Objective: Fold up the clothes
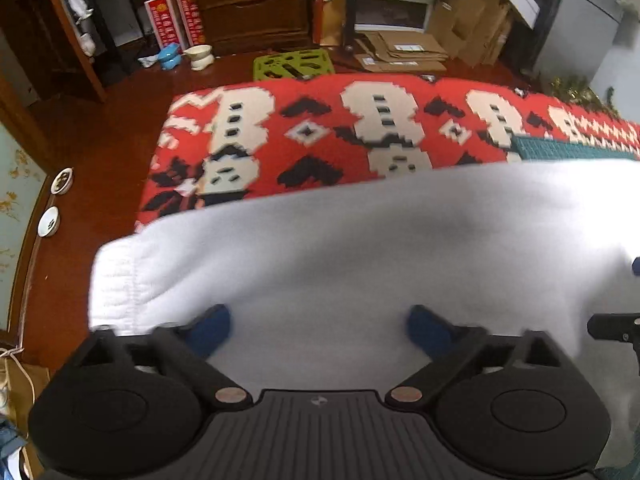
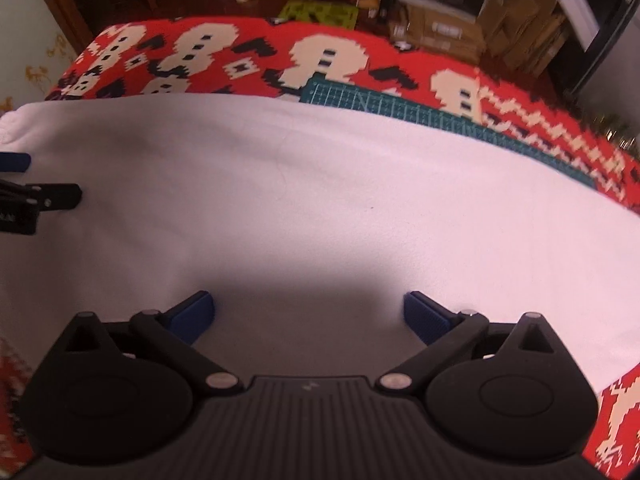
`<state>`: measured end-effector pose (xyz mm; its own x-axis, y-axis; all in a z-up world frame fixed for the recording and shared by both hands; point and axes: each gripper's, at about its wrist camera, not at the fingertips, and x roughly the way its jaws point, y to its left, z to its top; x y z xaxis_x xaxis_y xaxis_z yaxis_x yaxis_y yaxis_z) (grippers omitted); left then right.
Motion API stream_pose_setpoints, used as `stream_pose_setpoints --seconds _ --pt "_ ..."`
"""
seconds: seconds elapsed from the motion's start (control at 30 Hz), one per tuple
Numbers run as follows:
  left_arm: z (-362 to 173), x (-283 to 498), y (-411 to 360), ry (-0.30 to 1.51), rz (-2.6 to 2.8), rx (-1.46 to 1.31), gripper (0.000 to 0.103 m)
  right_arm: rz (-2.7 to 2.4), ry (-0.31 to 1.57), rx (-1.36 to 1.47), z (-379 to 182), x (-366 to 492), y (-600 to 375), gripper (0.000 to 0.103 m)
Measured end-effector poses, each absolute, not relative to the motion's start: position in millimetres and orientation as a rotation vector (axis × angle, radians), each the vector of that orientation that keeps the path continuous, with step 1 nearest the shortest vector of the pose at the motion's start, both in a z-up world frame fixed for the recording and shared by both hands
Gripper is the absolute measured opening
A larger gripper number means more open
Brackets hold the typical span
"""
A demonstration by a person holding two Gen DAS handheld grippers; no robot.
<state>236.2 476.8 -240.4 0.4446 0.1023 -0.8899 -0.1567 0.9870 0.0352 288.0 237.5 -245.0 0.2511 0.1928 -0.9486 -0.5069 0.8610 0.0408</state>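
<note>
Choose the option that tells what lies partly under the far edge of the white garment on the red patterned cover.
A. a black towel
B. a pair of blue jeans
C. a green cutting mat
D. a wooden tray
C: a green cutting mat with grid lines sticks out from under the far edge of the white garment on the red patterned cover.

Black ribbed tongs (image 1: 318, 330) with blue fingertips (image 2: 426, 318)

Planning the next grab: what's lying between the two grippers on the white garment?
Only bare white garment. In the right wrist view, nothing sits between the right gripper and the left gripper at the left edge.
</note>
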Motion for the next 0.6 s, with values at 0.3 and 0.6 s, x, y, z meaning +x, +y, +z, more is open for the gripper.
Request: stream_pose_setpoints --seconds 0.3,0.6 --pt "-231.1 248.9 518.2 1.099 0.222 -0.179 0.016 0.573 1.112 -0.249 -218.7 300.8 289.0 0.064" --pt "-233.8 263.6 563.1 1.064 0.267 -0.248 0.007 0.647 1.069 -0.241 -241.7 317.3 374.5 0.021"
